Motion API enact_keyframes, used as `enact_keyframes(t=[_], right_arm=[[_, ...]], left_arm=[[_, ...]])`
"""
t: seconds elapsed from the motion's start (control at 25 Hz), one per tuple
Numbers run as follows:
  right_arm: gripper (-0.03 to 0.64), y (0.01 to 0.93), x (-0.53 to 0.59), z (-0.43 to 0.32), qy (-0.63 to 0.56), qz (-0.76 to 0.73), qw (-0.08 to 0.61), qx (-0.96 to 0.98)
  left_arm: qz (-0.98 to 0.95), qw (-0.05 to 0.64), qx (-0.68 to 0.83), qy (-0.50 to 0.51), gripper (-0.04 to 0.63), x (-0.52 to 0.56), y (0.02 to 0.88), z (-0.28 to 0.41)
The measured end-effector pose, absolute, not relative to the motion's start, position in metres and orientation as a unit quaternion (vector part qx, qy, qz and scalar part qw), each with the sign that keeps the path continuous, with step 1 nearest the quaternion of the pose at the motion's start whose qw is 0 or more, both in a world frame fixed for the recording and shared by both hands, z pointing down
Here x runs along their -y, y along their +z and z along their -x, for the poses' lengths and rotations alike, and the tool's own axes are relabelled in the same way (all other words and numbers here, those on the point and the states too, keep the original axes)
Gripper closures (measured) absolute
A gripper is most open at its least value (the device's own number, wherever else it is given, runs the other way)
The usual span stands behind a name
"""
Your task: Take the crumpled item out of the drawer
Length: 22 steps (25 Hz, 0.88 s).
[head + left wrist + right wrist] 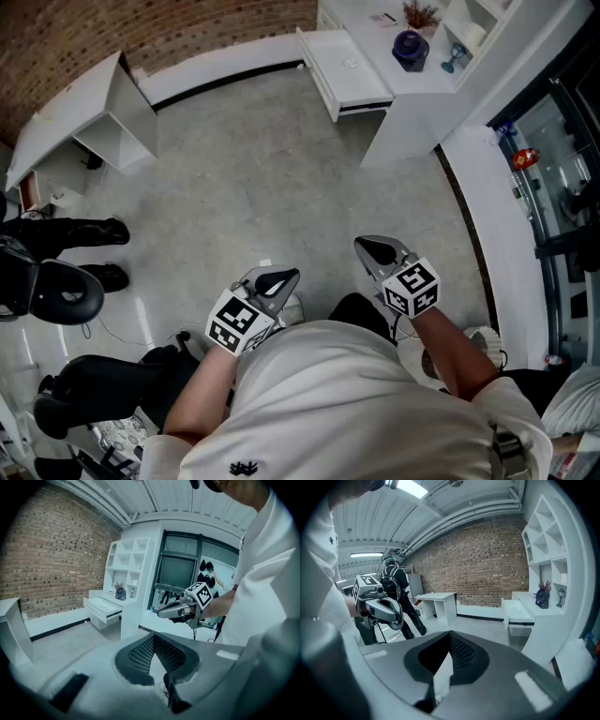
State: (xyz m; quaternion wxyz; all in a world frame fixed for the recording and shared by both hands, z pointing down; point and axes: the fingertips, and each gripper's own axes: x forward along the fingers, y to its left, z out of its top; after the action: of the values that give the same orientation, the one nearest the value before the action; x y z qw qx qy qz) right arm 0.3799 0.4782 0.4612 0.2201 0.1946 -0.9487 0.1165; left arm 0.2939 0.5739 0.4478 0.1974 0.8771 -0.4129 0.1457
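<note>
Jaws on both tools are closed with nothing in them. The left gripper [281, 277] and the right gripper [370, 246] are held close in front of the white-shirted person's body, over the grey floor [253, 178], each with its marker cube by the wrist. In the left gripper view the two meshed pads meet at the tip, and the right gripper view shows the same.

The drawer [342, 84] stands pulled out from the white desk [412, 89] at the far side of the room, well apart from both grippers. A small pale item [349, 63] lies inside it near the middle, too small from here to tell whether it is crumpled. On the desk just beside the drawer sits a dark blue round object [410, 47], with white shelving rising behind it.

A brick wall [478, 569] runs along the back. A second small white desk [84, 122] stands off to the left, and near it a person in black [393, 592] is standing.
</note>
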Motion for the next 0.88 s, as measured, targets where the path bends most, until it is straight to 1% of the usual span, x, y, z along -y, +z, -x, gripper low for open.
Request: enact_keyframes(t=[0.16,0.28,0.4,0.56,0.64,0.76,0.88], right_arm=[[0.604,0.467,-0.479,-0.359,0.127,-0.199,0.221,0.946],[0.606,0.469,-0.472,-0.353,0.129,-0.202,0.227,0.944],[0.605,0.472,-0.449,-0.352,0.137,-0.211,0.227,0.941],[0.601,0.473,-0.398,-0.349,0.146,-0.228,0.203,0.941],[0.497,0.475,-0.366,-0.344,0.155,-0.236,0.193,0.94],[0.424,0.478,-0.311,-0.336,0.164,-0.251,0.182,0.937],[0.378,0.48,-0.255,-0.328,0.169,-0.26,0.174,0.935]], left_arm=[[-0.879,0.202,0.409,0.142,0.589,-0.569,0.453,-0.27],[-0.882,0.208,0.401,0.136,0.589,-0.559,0.457,-0.265],[-0.885,0.211,0.392,0.136,0.589,-0.536,0.46,-0.264],[-0.886,0.213,0.386,0.142,0.589,-0.492,0.461,-0.259],[-0.886,0.214,0.383,0.148,0.589,-0.468,0.46,-0.256],[-0.887,0.217,0.376,0.16,0.589,-0.427,0.46,-0.25],[-0.888,0.212,0.369,0.173,0.589,-0.381,0.457,-0.248]])
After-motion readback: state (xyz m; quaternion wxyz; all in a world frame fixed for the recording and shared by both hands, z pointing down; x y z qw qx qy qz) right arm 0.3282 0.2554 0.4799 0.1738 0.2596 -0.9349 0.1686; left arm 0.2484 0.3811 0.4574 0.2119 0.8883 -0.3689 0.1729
